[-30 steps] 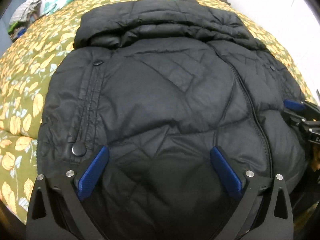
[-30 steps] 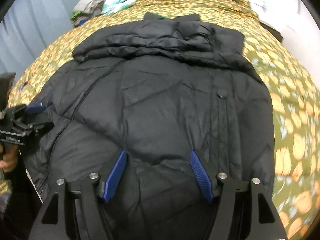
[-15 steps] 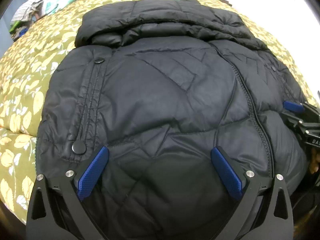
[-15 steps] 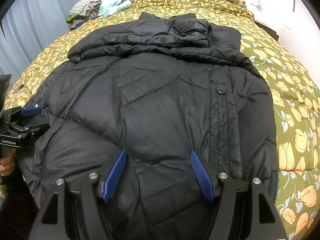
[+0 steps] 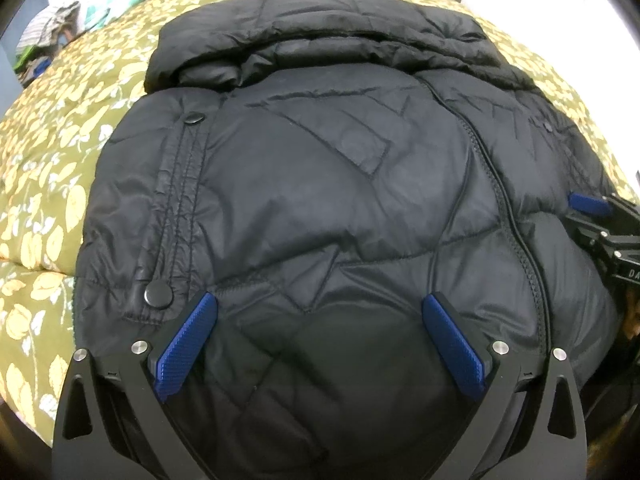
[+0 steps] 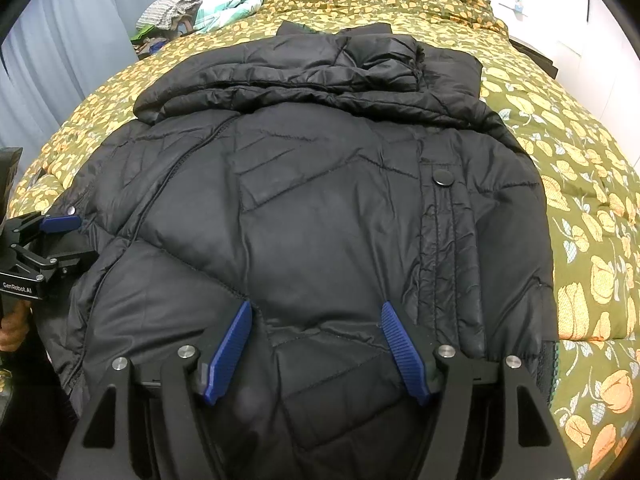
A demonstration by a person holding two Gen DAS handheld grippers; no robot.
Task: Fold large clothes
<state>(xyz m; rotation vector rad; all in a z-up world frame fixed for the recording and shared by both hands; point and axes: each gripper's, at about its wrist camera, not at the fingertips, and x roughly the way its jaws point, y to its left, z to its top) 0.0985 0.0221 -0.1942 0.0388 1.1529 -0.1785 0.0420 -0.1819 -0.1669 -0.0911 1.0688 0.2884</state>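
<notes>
A black quilted puffer jacket (image 5: pixel 320 184) (image 6: pixel 320 208) lies front up on the bed, zipped, with its hood and sleeves (image 6: pixel 312 68) folded across the far end. My left gripper (image 5: pixel 319 300) is open over the near hem, just right of a snap button (image 5: pixel 158 295). Its blue pads stand wide apart with jacket cloth bulging between them. My right gripper (image 6: pixel 316 306) is open over the hem's right half, left of the stitched placket (image 6: pixel 444 240). Each gripper shows at the edge of the other's view: right gripper (image 5: pixel 592 206), left gripper (image 6: pixel 60 222).
A green bedspread with yellow flowers (image 6: pixel 580 200) (image 5: pixel 44 184) covers the bed around the jacket. Loose clothes (image 6: pixel 172 8) are piled at the far left, by a pale curtain (image 6: pixel 80 40). A hand (image 6: pixel 12 322) holds the left gripper. White wall stands at the far right.
</notes>
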